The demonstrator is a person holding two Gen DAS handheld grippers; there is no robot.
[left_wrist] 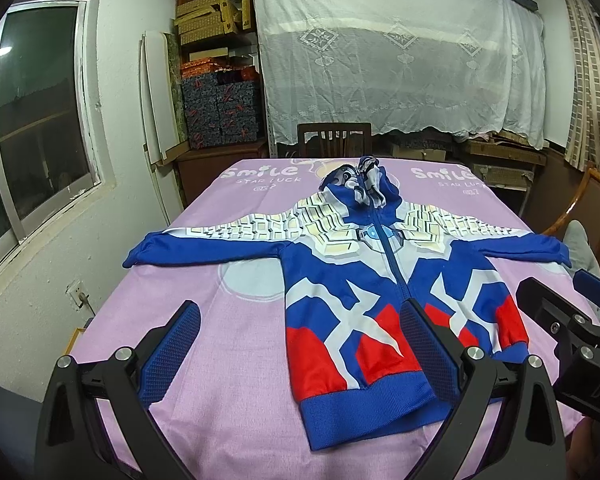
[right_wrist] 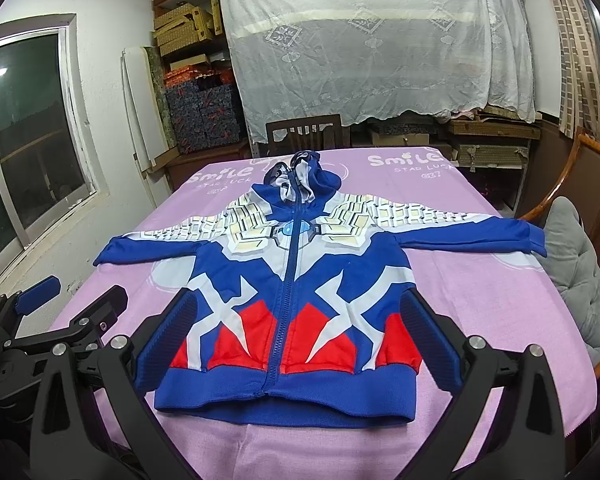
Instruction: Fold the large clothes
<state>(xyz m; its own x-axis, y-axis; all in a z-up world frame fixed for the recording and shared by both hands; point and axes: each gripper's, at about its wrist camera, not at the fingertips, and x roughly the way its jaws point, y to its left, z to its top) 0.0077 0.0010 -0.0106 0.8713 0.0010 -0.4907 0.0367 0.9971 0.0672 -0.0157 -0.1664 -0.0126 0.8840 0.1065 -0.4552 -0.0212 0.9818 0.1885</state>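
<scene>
A blue, red and white zip hoodie (left_wrist: 364, 280) lies flat, front up, on a pink cloth-covered table (left_wrist: 220, 340), sleeves spread out to both sides, hood at the far end. It also shows in the right wrist view (right_wrist: 292, 300). My left gripper (left_wrist: 300, 352) is open and empty, held above the table's near edge over the hoodie's left hem. My right gripper (right_wrist: 296, 344) is open and empty, above the hem at the zip. The right gripper shows at the right edge of the left wrist view (left_wrist: 572, 320); the left gripper shows at the left of the right wrist view (right_wrist: 60, 320).
A wooden chair (left_wrist: 334, 138) stands at the table's far end. Another chair with a grey cushion (right_wrist: 576, 272) stands at the right. Shelves with boxes (left_wrist: 216, 80) and a lace-covered rack (left_wrist: 396, 60) line the back wall. A window (left_wrist: 32, 120) is at the left.
</scene>
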